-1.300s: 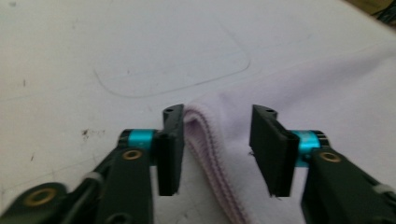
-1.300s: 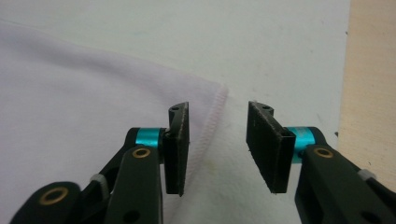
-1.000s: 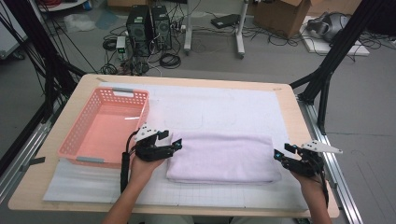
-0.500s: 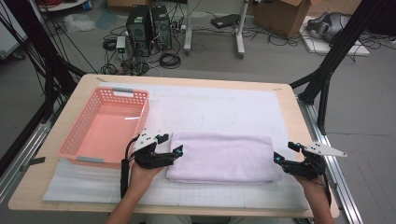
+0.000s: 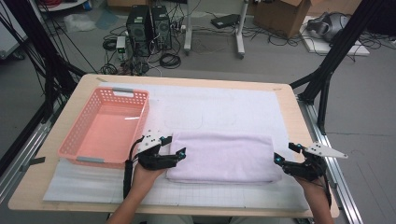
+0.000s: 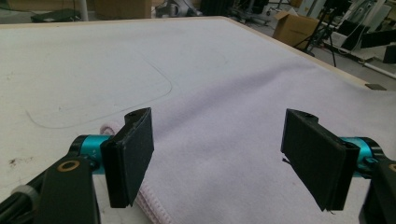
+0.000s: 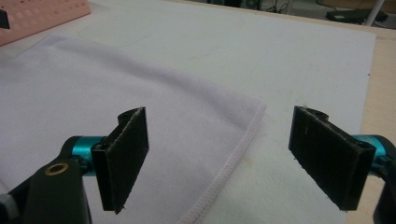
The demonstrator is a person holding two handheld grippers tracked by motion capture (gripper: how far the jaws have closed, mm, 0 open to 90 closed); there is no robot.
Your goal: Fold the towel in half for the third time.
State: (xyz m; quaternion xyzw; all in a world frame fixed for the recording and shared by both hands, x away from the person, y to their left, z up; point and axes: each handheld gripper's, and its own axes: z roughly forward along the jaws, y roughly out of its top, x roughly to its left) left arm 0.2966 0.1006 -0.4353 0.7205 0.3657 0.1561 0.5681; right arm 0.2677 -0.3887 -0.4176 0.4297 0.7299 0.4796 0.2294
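A folded lavender towel (image 5: 222,156) lies on the white mat near the table's front. My left gripper (image 5: 178,156) is at its left end, open. In the left gripper view the gripper (image 6: 219,163) has its jaws spread over the towel (image 6: 233,116), with the hemmed edge under the left jaw. My right gripper (image 5: 283,157) is at the towel's right end, and its jaws have just been opening. In the right gripper view the gripper (image 7: 219,161) stands open over the towel's stitched corner (image 7: 247,126), and neither pad touches the cloth.
A pink slotted basket (image 5: 70,144) stands empty at the left of the table, close to my left hand. The white mat (image 5: 224,105) stretches bare behind the towel. The table's right edge (image 5: 306,135) runs just past my right gripper.
My left gripper has slid a little toward the near edge at the towel's left end. My right gripper's jaws stand wider apart. The towel lies as before.
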